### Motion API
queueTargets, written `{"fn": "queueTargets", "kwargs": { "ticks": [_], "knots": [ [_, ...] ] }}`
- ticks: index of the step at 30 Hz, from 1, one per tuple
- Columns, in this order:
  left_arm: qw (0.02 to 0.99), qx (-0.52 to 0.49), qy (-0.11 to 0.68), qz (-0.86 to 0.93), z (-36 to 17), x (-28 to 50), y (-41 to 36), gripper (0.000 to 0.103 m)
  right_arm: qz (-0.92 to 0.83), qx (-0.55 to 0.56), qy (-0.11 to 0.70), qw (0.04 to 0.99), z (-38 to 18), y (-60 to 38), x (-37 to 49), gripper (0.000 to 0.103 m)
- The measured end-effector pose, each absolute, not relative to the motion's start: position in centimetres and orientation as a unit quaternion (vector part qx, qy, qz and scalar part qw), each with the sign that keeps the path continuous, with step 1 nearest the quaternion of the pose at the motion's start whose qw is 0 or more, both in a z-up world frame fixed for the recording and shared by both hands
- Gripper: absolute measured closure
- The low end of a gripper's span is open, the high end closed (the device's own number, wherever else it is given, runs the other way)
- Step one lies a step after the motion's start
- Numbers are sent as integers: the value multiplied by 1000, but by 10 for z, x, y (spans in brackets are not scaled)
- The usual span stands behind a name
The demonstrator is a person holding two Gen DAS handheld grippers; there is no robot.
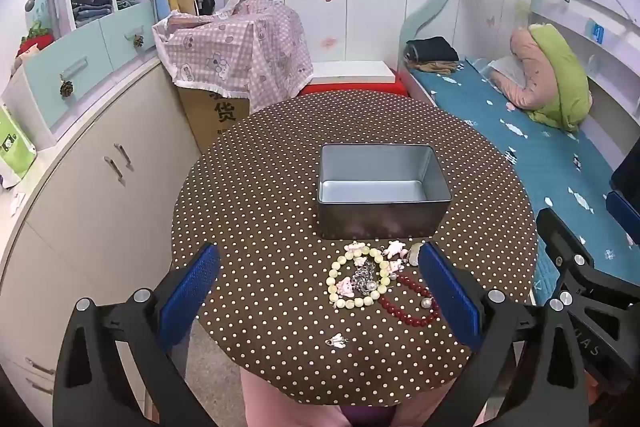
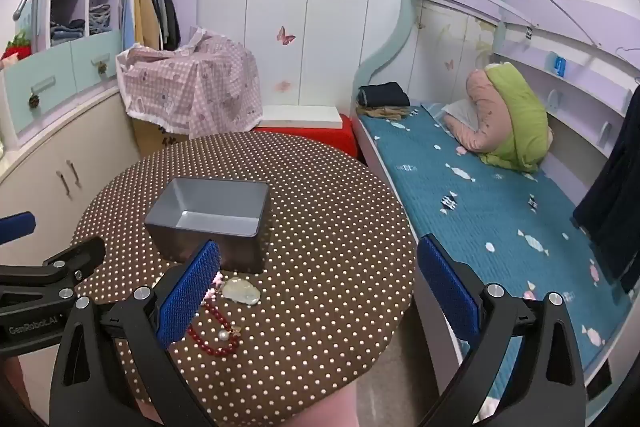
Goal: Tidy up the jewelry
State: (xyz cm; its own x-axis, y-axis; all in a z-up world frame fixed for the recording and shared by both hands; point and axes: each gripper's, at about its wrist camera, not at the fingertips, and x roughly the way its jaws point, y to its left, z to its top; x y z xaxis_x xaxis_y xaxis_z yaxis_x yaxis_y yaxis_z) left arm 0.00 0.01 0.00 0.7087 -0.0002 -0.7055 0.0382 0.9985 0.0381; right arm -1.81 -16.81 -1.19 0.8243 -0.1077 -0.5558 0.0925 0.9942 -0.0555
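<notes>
With both the left gripper [image 1: 320,301] and right gripper [image 2: 318,291] spread wide and empty, a careless pinch into the tangled pile could snag the cream bead bracelet [image 1: 357,275] with the red bead bracelet [image 1: 408,301] and drag both off the polka-dot table [image 1: 260,211] instead of into the metal tin [image 1: 382,183].

"货" on the cardboard box [image 1: 218,113]; "GenRobot.AI" on the left tongs [image 2: 34,329]

Left wrist camera is riding behind its own blue fingers [image 1: 192,291], looking steeply down across the round dotted table [image 1: 260,195] — the grey tin [image 1: 382,223] sitting dead centre, close in. Right wrist camera is hanging further right, aiming shallower, with the table [image 2: 320,227] pushed to the left and the bed [image 2: 480,207] filling the right. Both are sharing the tin [image 2: 224,247], the red bead bracelet [image 1: 408,315] [image 2: 212,345] and the wardrobe wall — and each is catching the other gripper at its edge.
</notes>
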Motion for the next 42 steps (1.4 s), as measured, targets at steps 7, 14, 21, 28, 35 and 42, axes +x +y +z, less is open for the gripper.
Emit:
{"fn": "queueTargets", "kwargs": {
  "ticks": [7,14,21,28,35,42],
  "knots": [
    [923,31,383,-11,0,1,-1,7,-55,-17,293,954,-10,-169,-16,7],
    [921,30,388,-14,-8,3,0,7,-55,-13,293,955,-16,-170,-18,7],
    [921,31,389,-14,-15,4,-3,7,-54,-12,297,953,-19,-172,-15,7],
    [922,30,385,-22,-19,1,-3,7,-54,-13,298,953,-19,-172,-15,7],
    [921,35,387,-24,-15,-1,-5,7,-54,-14,299,953,-19,-170,-15,7],
    [921,35,387,-23,-13,-1,-4,7,-54,-14,298,953,-19,-170,-15,7]
  ]
}}
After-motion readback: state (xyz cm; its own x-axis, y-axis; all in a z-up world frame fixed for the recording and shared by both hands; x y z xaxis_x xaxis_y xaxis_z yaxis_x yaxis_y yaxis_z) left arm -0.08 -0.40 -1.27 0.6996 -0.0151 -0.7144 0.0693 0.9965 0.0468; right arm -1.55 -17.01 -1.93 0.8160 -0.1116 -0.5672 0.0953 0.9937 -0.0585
